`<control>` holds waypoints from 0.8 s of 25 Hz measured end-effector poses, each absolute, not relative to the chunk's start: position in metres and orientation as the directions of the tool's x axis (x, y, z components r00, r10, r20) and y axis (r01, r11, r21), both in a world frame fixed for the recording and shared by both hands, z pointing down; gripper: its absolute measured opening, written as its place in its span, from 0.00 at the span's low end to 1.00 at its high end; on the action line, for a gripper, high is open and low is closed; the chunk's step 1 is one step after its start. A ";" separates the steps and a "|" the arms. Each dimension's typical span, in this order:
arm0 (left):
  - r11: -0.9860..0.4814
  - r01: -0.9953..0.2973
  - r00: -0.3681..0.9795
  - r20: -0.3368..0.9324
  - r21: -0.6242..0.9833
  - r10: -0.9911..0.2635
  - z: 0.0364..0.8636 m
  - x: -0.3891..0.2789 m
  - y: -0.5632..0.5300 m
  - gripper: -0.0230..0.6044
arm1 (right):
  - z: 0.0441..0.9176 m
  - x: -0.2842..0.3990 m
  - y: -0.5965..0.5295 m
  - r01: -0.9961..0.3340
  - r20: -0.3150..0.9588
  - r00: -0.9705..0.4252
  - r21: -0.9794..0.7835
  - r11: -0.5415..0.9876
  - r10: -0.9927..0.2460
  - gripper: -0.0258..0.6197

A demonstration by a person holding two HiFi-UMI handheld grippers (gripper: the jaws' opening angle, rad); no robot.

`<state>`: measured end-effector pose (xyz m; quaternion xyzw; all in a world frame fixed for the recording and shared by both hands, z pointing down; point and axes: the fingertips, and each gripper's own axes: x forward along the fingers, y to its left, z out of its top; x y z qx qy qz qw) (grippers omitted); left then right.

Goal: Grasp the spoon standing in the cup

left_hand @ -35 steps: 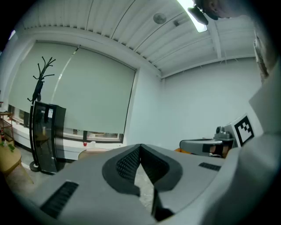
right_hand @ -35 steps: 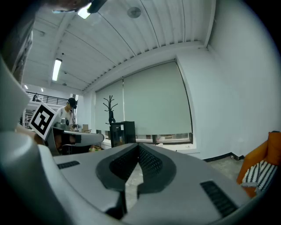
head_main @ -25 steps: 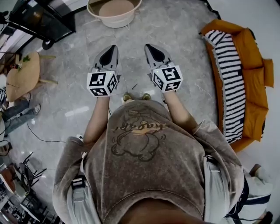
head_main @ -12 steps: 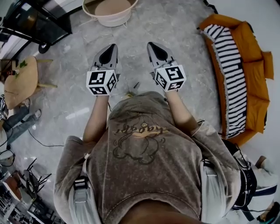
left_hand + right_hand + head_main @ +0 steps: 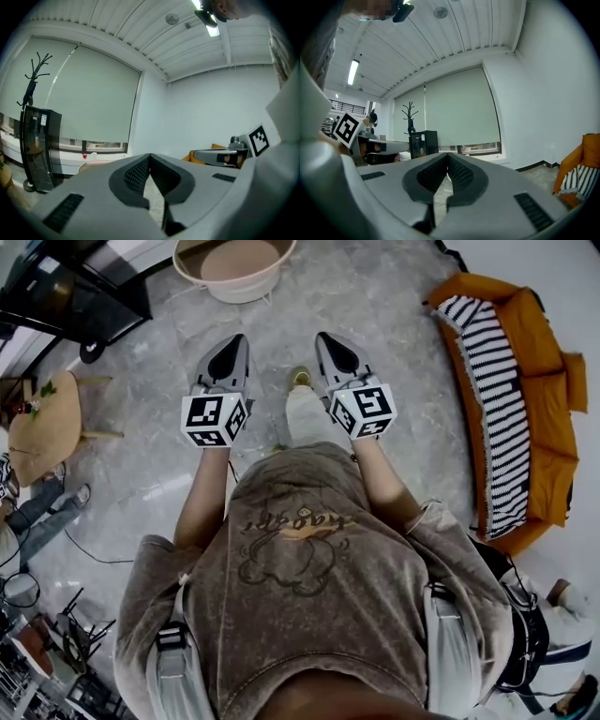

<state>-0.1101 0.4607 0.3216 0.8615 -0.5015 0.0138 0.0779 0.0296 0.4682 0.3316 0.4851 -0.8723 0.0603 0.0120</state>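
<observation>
In the head view the person stands on a grey stone floor [image 5: 394, 306] and holds both tools out ahead at waist height, side by side and apart. The left tool [image 5: 241, 338] and the right tool [image 5: 322, 337] each taper to a single point, jaws pressed together with nothing between them. One trouser leg [image 5: 307, 418] and its shoe [image 5: 300, 378] reach forward between the tools. A beige round tub [image 5: 246, 289] sits on the floor at the far side, an orange sofa [image 5: 548, 362] with a striped blanket [image 5: 492, 381] lies to the right, and a round wooden worktop [image 5: 42, 427] stands to the left. In the left gripper view the ribbed pads meet at the tip, closed on nothing. Beyond them are a black cabinet [image 5: 40, 145], a coat stand [image 5: 33, 79] and a drawn blind [image 5: 84, 98]. In the right gripper view the pads are likewise closed and empty, aimed at the same cabinet and window, with the sofa at the right edge. None of these views shows where the spoon and cup stand.
</observation>
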 end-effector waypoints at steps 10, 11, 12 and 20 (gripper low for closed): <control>-0.480 -0.869 0.492 0.109 0.118 -0.864 0.326 -0.105 0.388 0.06 | 0.348 0.030 0.400 -0.838 0.116 -0.545 -0.105 0.536 -0.830 0.07; -0.481 -0.869 0.493 0.110 0.118 -0.863 0.327 -0.104 0.379 0.06 | 0.349 0.032 0.391 -0.839 0.119 -0.544 -0.106 0.534 -0.831 0.07; -0.482 -0.868 0.494 0.113 0.119 -0.862 0.327 -0.103 0.370 0.06 | 0.350 0.034 0.382 -0.839 0.121 -0.543 -0.105 0.533 -0.831 0.07; -0.482 -0.868 0.495 0.123 0.117 -0.860 0.323 -0.094 0.303 0.06 | 0.346 0.052 0.308 -0.843 0.134 -0.538 -0.103 0.529 -0.832 0.07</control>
